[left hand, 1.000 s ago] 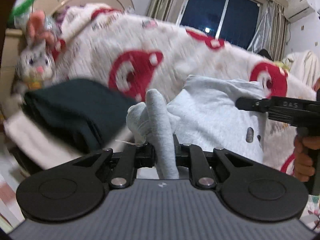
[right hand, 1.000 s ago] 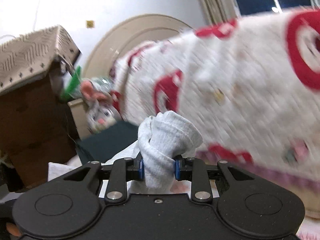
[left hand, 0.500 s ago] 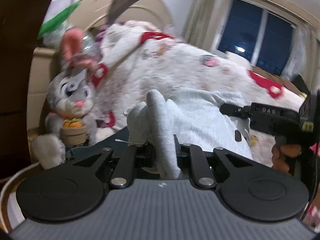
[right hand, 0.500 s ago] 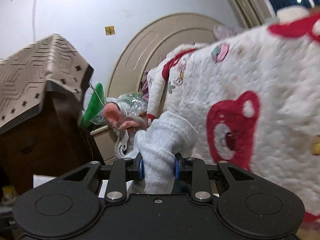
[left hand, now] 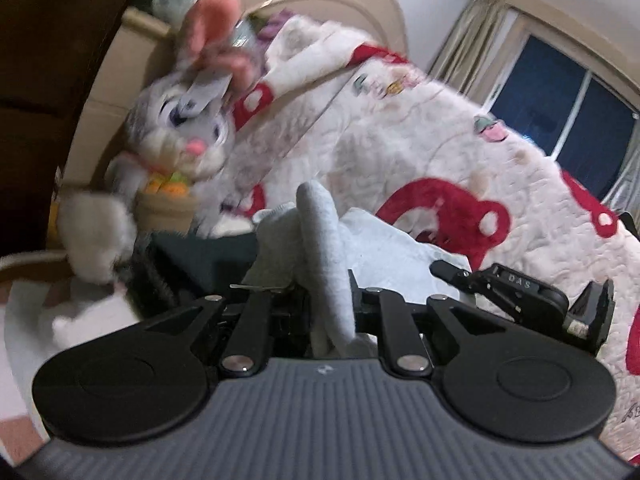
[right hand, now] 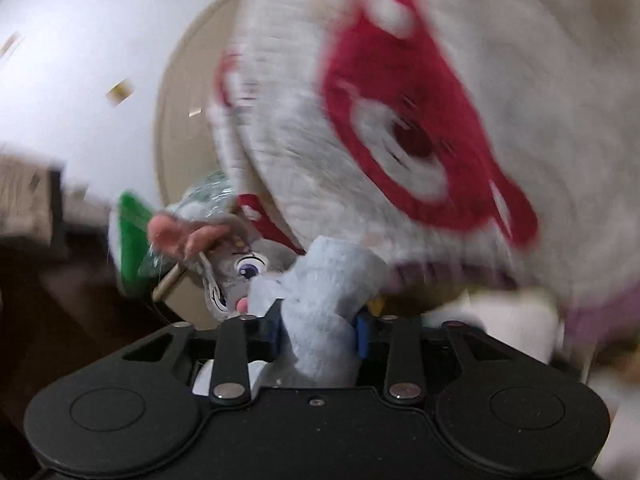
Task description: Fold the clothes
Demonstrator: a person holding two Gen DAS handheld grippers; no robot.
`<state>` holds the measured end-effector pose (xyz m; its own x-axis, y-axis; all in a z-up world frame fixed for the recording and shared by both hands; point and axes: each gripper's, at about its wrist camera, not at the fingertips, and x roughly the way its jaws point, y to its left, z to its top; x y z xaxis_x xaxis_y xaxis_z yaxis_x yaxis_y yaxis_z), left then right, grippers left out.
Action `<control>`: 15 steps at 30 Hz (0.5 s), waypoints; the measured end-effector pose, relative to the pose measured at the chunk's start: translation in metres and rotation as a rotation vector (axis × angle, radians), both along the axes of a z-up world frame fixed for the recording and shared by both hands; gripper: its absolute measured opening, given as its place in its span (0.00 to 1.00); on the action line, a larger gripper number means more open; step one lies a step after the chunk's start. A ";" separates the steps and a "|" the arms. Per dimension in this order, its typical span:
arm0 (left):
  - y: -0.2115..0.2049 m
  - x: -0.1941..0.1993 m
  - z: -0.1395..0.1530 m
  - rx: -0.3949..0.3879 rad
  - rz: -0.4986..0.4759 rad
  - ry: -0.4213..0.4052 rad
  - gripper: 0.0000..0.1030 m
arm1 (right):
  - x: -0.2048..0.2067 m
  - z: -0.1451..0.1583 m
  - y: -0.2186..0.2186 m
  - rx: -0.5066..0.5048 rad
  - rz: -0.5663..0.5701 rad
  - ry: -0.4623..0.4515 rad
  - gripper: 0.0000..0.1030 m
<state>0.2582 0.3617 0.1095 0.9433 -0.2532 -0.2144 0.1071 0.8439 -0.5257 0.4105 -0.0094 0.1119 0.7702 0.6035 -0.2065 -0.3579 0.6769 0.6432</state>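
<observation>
- Both grippers have swung across the bed toward the headboard since a second ago: the plush rabbit [left hand: 176, 128], once small at the left edge of the left wrist view, now fills its upper left, and the dark window [left hand: 568, 108] has slid to the far right.
- Left gripper [left hand: 326, 308] is clenched on a narrow fold of the grey garment [left hand: 320, 240]; the cloth stands up between the jaws as a slim upright ridge and spreads beyond them onto the bed.
- Past that ridge, the garment's pale body lies over a dark folded cloth [left hand: 204, 256], with the white quilt with red shapes [left hand: 440, 160] rising behind it.
- Right gripper [right hand: 318, 330] shows a thick bunch of the same grey garment [right hand: 328, 300] between its blue pads [right hand: 362, 334]; its jaws have just been opening, yet the bunch fills the gap from pad to pad and the pads press its sides, so the hold is on.
- In the left wrist view the right gripper's black body [left hand: 520, 292] lies low at the right, just beside the garment's far edge, its tips pointing left.
- Right wrist view is heavily blurred: the quilt [right hand: 400, 140] looms close above the jaws, the rabbit's face [right hand: 240, 268] sits just left of the held bunch, and the curved headboard [right hand: 176, 128] stands against the white wall.
</observation>
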 end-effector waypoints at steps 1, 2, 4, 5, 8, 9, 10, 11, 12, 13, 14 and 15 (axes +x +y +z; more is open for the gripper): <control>-0.001 0.001 0.001 0.003 -0.010 -0.002 0.14 | 0.004 0.003 0.001 -0.009 -0.013 0.006 0.36; -0.001 0.005 -0.001 0.000 -0.030 0.028 0.21 | 0.007 0.007 0.001 -0.018 -0.026 0.012 0.36; -0.001 0.014 -0.013 0.001 -0.032 0.148 0.23 | 0.015 0.011 0.004 -0.080 -0.059 0.047 0.47; 0.002 0.012 -0.017 -0.026 -0.029 0.148 0.24 | 0.020 0.010 0.008 -0.152 -0.081 0.087 0.50; 0.008 -0.004 -0.014 -0.033 0.012 0.107 0.24 | 0.008 0.014 0.013 -0.230 -0.124 0.071 0.60; 0.007 -0.010 -0.011 -0.018 0.032 0.094 0.24 | 0.001 0.018 0.013 -0.237 -0.138 0.050 0.60; 0.007 -0.014 -0.008 -0.008 0.054 0.081 0.26 | -0.006 0.022 0.014 -0.265 -0.164 0.024 0.60; 0.007 -0.021 -0.004 0.003 0.096 0.058 0.32 | -0.013 0.027 0.018 -0.317 -0.195 -0.010 0.60; 0.007 -0.027 0.000 0.016 0.141 0.034 0.34 | -0.020 0.032 0.023 -0.383 -0.226 -0.051 0.59; 0.009 -0.036 0.005 0.040 0.210 -0.007 0.35 | -0.026 0.038 0.031 -0.460 -0.252 -0.095 0.56; 0.011 -0.042 0.010 0.067 0.263 -0.047 0.35 | -0.031 0.043 0.038 -0.533 -0.263 -0.134 0.54; 0.013 -0.044 0.015 0.084 0.260 -0.081 0.35 | -0.034 0.046 0.040 -0.557 -0.250 -0.160 0.54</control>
<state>0.2137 0.3751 0.1250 0.9892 0.0147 -0.1456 -0.0796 0.8890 -0.4510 0.3762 0.0305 0.1578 0.9215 0.2359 -0.3084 -0.2079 0.9706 0.1213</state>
